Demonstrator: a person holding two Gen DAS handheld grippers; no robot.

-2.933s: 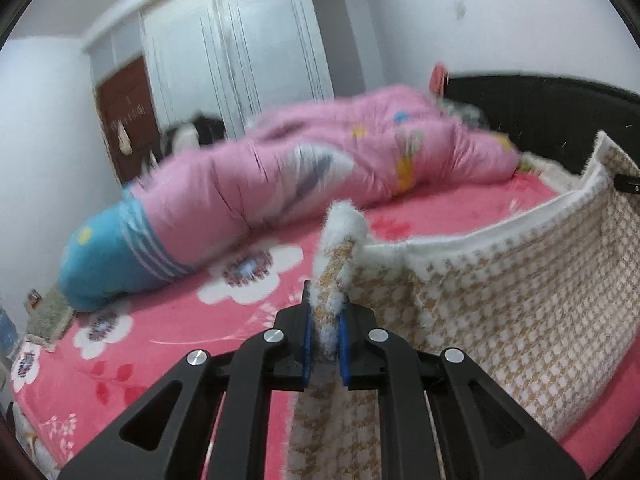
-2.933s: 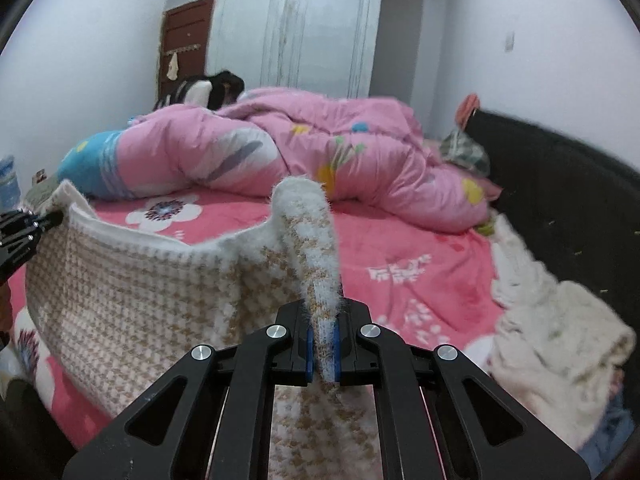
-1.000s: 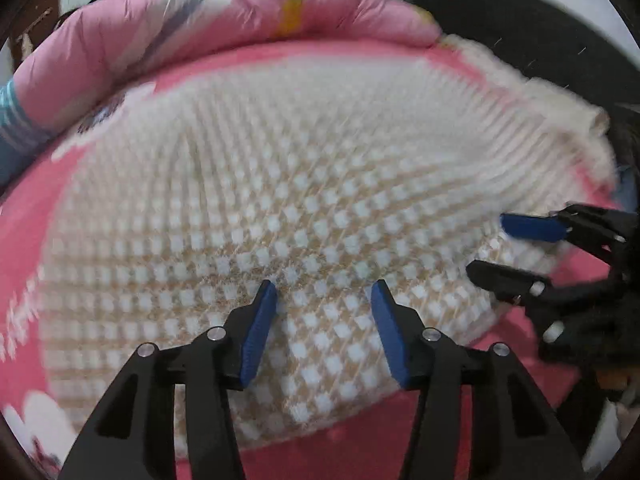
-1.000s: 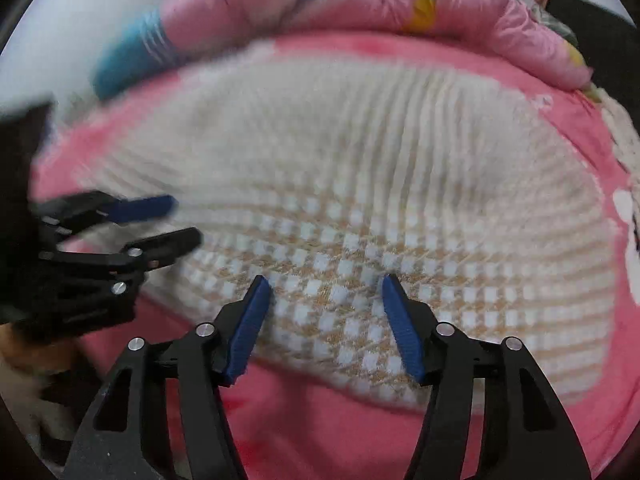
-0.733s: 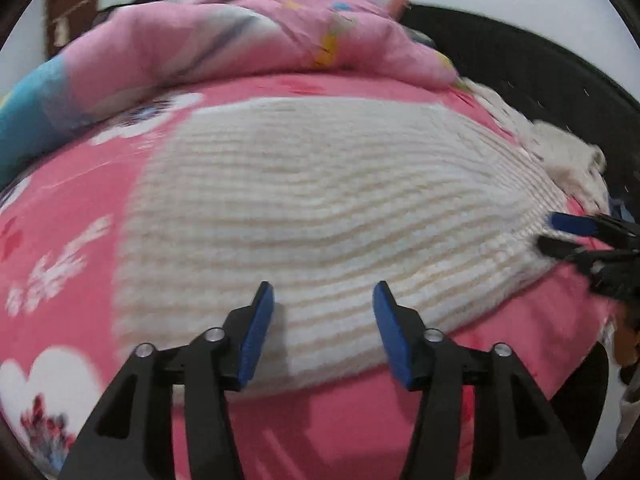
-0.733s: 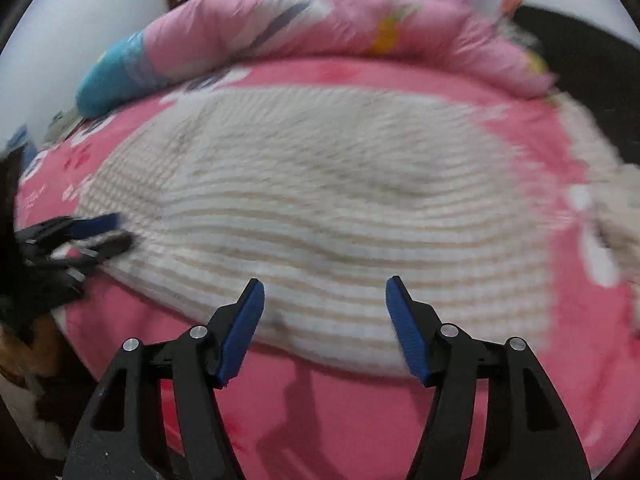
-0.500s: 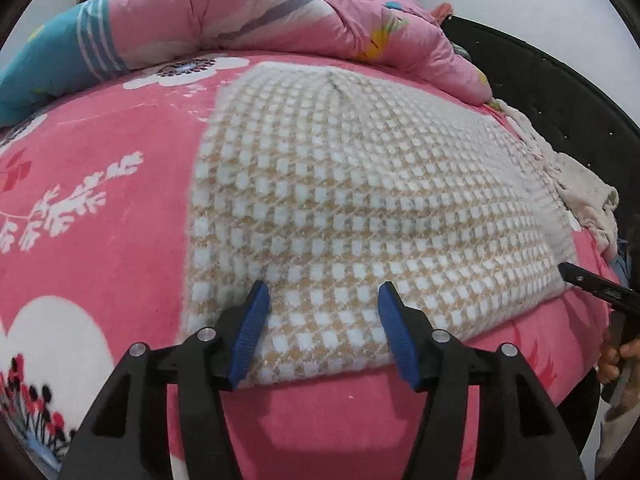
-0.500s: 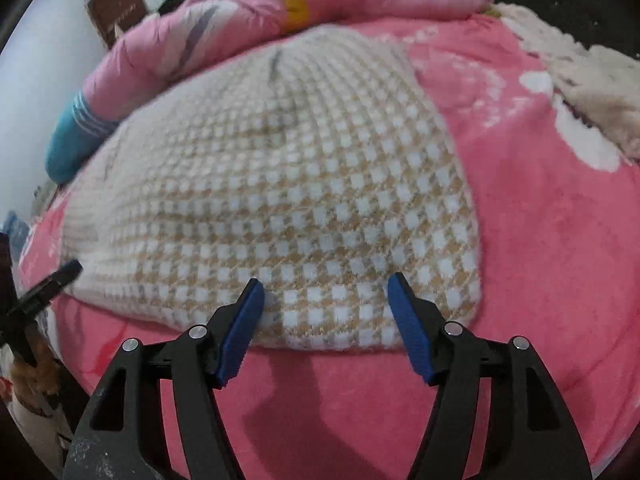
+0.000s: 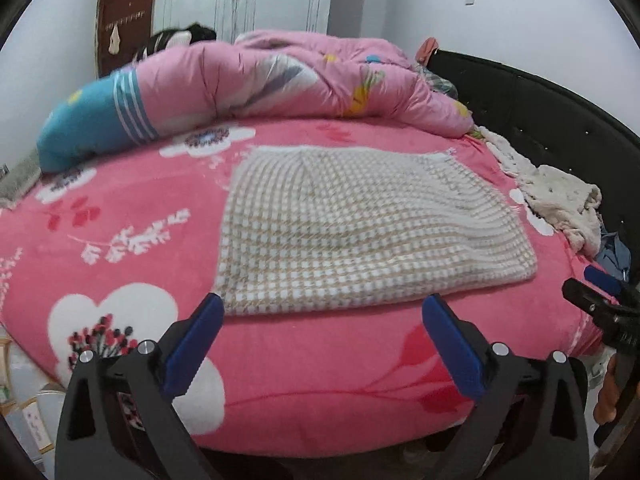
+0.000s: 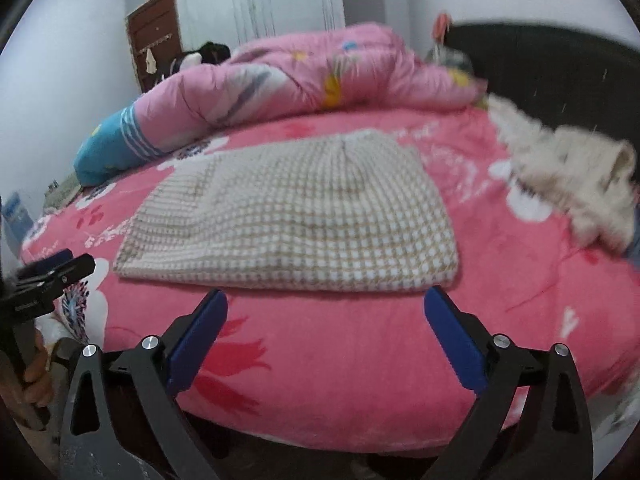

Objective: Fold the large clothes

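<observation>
The checked garment (image 9: 360,232), a fuzzy cream-and-tan piece, lies folded into a flat, roughly rectangular pad on the bed (image 9: 320,364), close to the bed's near edge and about midway along it. Its near edge runs almost parallel to the bed's edge, with a strip of pink floral bedcover showing in front of it. In the right wrist view a lapped layer shows along the garment's left part.

The left gripper (image 9: 322,318) hangs off the near edge of the bed, in front of the garment's near left corner; its blue-padded jaws are spreading apart, nothing between them but bedcover, and they do not touch the cloth. The right gripper (image 10: 326,316) sits the same way in front of the near right corner, jaws also widening and empty. Each gripper shows at the side of the other's view, a hand (image 10: 34,376) on its handle.

Along the bed's far edge a pink quilt (image 9: 280,76) lies bunched, with a blue striped end at the far left corner. On the right side, against the dark headboard (image 9: 540,112), a heap of cream fuzzy clothing (image 9: 560,196) rests well apart from the folded piece. A brown door (image 9: 124,12) and a white wardrobe stand behind the bed.
</observation>
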